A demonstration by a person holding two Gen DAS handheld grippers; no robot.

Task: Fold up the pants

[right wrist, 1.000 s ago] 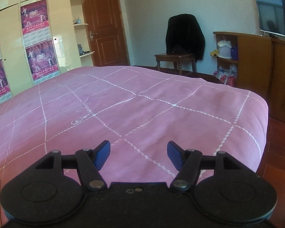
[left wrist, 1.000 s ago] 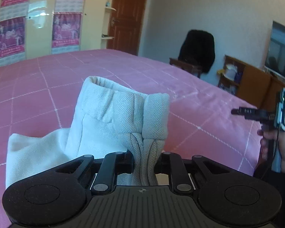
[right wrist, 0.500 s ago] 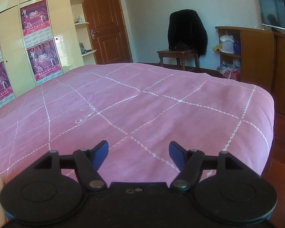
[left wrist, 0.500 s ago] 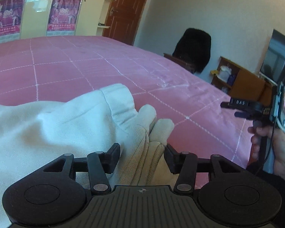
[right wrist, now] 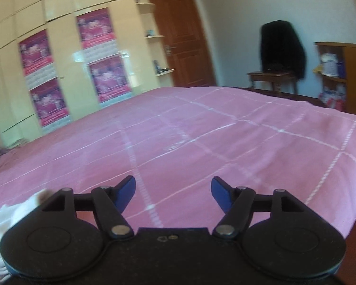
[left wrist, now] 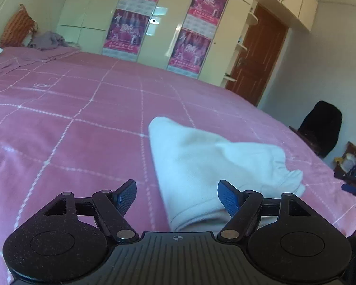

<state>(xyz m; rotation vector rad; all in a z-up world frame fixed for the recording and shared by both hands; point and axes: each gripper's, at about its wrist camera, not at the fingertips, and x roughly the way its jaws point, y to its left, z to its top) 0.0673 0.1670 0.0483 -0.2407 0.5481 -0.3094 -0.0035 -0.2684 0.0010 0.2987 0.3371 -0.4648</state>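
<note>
The cream-white pants (left wrist: pixel 216 166) lie folded in a bundle on the pink bedspread (left wrist: pixel 83 109), stretching away from the near edge. My left gripper (left wrist: pixel 176 197) hovers over their near end with its jaws opening; the cloth lies below and between them, and the blue pads do not press on it. In the right wrist view a corner of the pants (right wrist: pixel 2 216) shows at the lower left. My right gripper (right wrist: pixel 173 193) stands open over bare bedspread (right wrist: pixel 201 137), with nothing between its fingers. The right gripper's tip (left wrist: pixel 352 182) and a hand appear at the left view's right edge.
A cream wardrobe (left wrist: pixel 154 23) with pink posters lines the far side, next to a brown door (left wrist: pixel 258 52). A chair draped in black (right wrist: pixel 282 52) and a wooden shelf unit (right wrist: pixel 344 71) stand beyond the bed's foot. Purple clothing (left wrist: pixel 47 40) lies at the bed's head.
My left gripper let go of the pants, its jaws went from shut to wide, and it swung leftward so the pants now lie flat. The right gripper shifted slightly, staying open.
</note>
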